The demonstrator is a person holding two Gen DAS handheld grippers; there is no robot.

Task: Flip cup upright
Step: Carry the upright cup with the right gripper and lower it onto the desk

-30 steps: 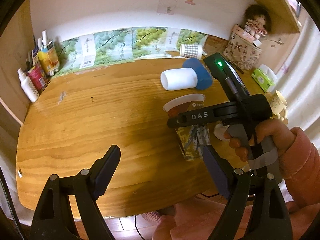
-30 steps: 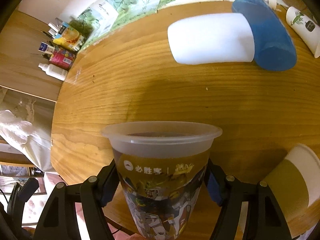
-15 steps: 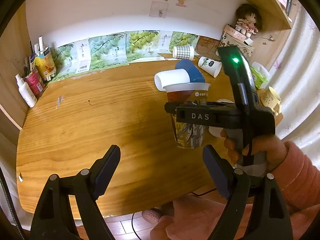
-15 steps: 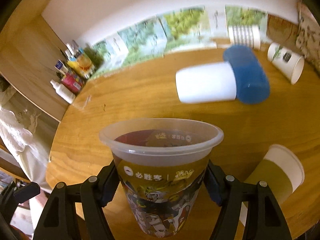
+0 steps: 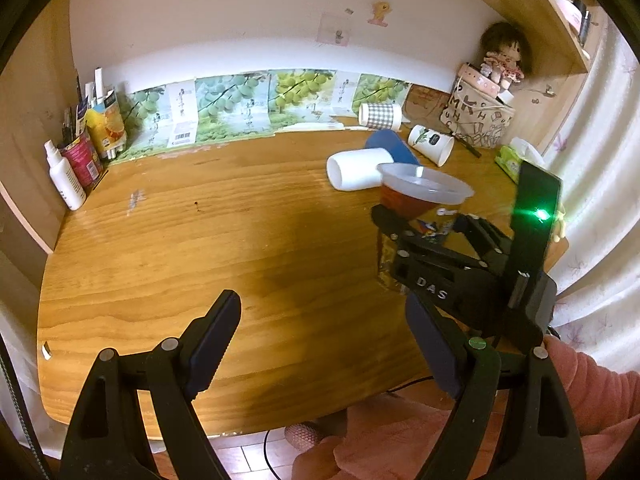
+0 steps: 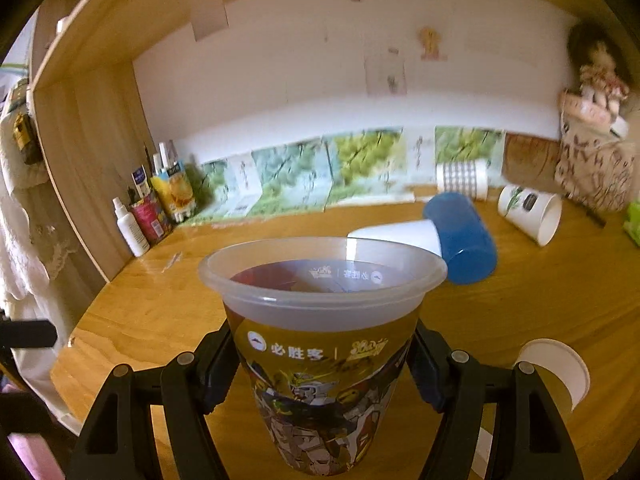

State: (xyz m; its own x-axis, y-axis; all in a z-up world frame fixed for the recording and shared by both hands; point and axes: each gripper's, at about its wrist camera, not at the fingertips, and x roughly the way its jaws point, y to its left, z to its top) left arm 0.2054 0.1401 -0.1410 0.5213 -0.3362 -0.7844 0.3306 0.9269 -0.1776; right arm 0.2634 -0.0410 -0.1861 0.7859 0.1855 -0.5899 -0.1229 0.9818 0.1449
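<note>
The left gripper (image 5: 320, 344) hangs with fingers spread, holding nothing. The right gripper (image 6: 320, 364) is clamped on the plastic cup (image 6: 320, 344), mouth up above the wooden table (image 6: 540, 300): frosted rim, yellow band reading 必胜客, robot artwork. "DAS" marks the gripper's body.

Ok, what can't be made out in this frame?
- Whether the printed cup touches the table: its base is cropped in the right wrist view and hidden by the right gripper in the left.
- Cup contents: translucent wall, unclear.
- Far cups' prints: blurred, small.
- Left gripper: open, holding nothing.
</note>
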